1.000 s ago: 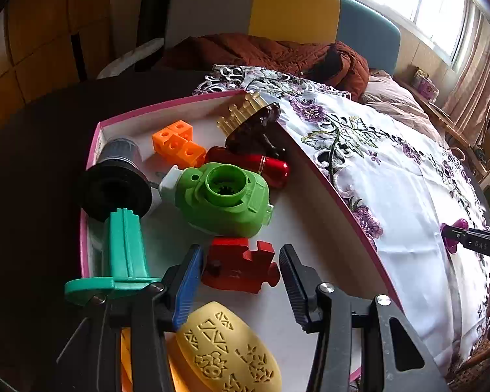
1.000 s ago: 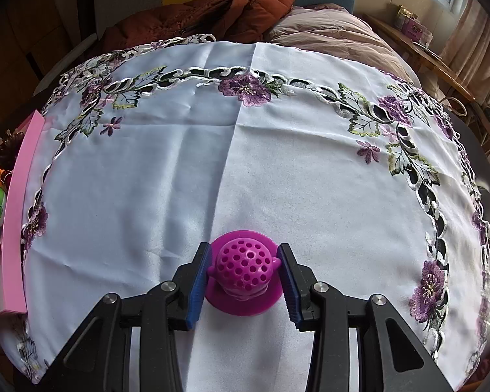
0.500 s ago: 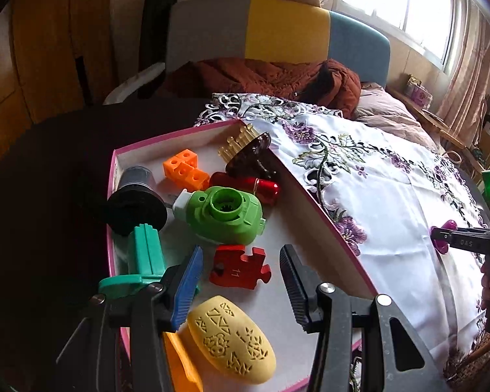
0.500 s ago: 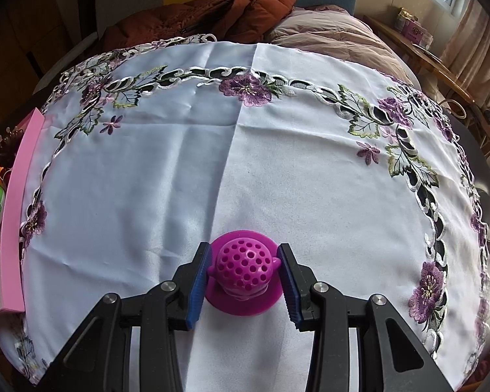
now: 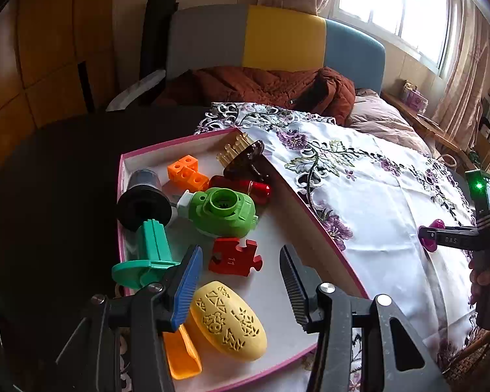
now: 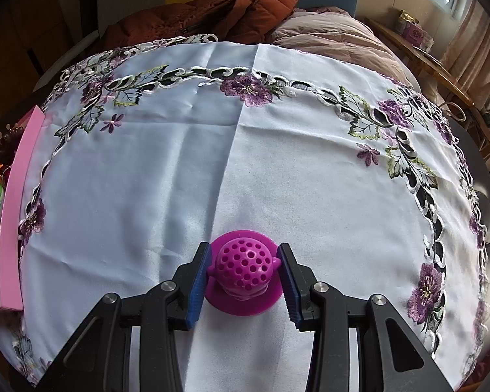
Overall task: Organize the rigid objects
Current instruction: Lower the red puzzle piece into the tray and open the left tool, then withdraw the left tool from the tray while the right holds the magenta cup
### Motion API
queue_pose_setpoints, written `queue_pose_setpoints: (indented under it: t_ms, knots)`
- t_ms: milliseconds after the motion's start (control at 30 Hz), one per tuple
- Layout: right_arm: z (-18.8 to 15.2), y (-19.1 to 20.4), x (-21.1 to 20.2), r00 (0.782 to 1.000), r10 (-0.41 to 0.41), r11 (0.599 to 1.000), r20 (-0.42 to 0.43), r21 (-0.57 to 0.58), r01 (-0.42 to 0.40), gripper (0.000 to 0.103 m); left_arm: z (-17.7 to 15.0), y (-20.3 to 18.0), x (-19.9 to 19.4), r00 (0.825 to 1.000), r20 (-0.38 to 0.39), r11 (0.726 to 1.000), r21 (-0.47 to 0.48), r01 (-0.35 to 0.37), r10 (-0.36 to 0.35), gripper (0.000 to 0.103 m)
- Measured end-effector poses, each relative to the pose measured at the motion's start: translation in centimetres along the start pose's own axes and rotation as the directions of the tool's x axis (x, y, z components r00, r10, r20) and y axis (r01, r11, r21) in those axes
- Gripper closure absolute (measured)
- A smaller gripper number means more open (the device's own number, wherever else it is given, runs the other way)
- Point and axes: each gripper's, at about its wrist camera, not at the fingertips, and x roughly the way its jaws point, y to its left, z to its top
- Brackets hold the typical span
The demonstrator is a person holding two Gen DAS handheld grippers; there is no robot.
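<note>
The left wrist camera sat behind the left tongs (image 5: 241,281) and looked steeply down and forward, close over the pink-rimmed tray (image 5: 323,238), with the embroidered cloth (image 5: 392,209) to its right and a window beyond. The right wrist camera sat behind the right tongs (image 6: 243,272) and looked more steeply down onto the cloth (image 6: 166,176) at close range. The 2 views shared the cloth, the tray's pink wall (image 6: 13,202) and the purple perforated piece (image 6: 243,268), seen small at the left view's right edge (image 5: 429,235).
</note>
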Motion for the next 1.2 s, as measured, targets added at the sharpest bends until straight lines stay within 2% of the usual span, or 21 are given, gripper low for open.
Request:
queue_pose_setpoints:
  t_ms: [467, 967, 1200]
  knots:
    - [-0.1, 0.2, -0.1, 1.0, -0.012, 1.0, 0.006, -0.024, 0.012, 0.062, -0.6, 1.7, -3.1, 0.999, 0.037, 0.999, -0.044, -0.009, 0.011, 0.053]
    - [-0.1, 0.4, -0.2, 1.0, -0.019, 0.999, 0.011, -0.048, 0.02, 0.062, -3.9, 8.3, -4.0, 0.993, -0.013, 0.976, -0.186, -0.115, 0.115, 0.053]
    - [-0.3, 0.8, -0.3, 1.0, -0.016, 0.998, 0.013, -0.065, 0.017, 0.062, -4.5, 8.2, -4.4, 0.995, -0.014, 0.977, -0.187, -0.101, 0.1, 0.053]
